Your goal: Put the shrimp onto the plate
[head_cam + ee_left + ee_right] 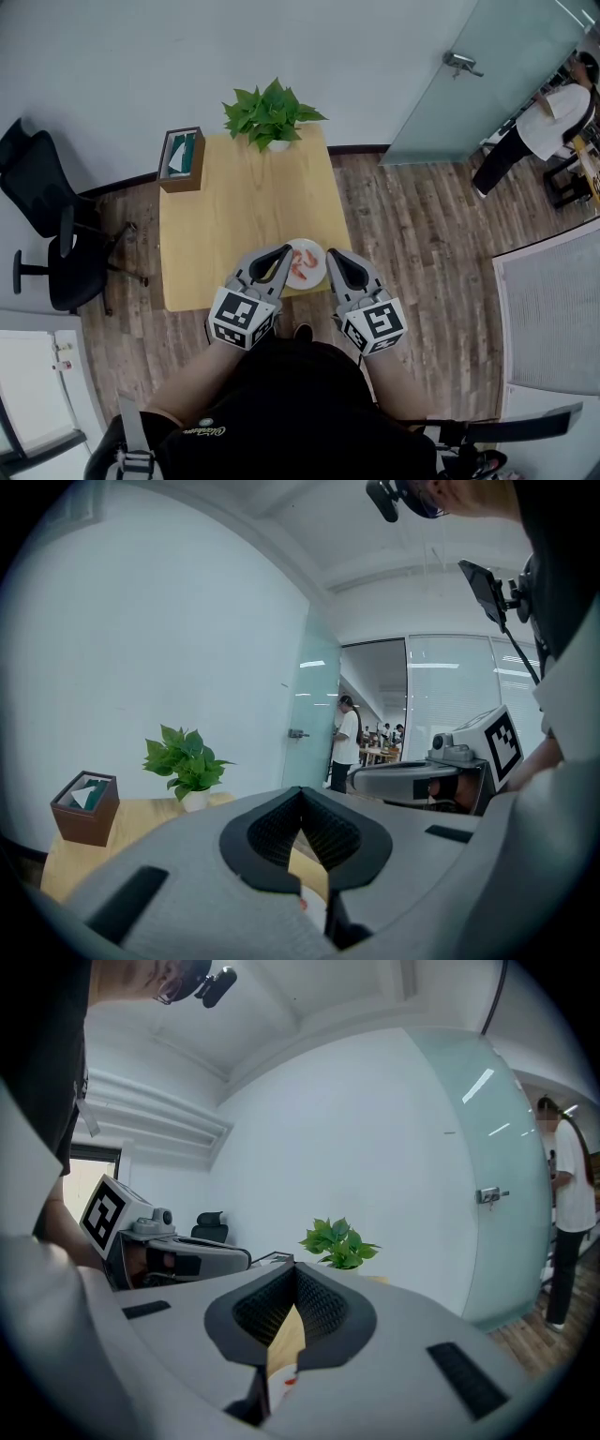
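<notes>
One tabletop [244,206] fills the middle. Over its near edge hang the left tool [285,252] and right tool [331,256], each closed on nothing. Between them sits the plate [310,244] with pink shrimp [302,267] on it, so the job looks done. The tools hide the plate's sides, and I can't count the shrimp.

a potted plant [271,115] and a brown tissue box [181,158] stand on the wooden table [246,211]; a black office chair [52,230] sits left.
</notes>
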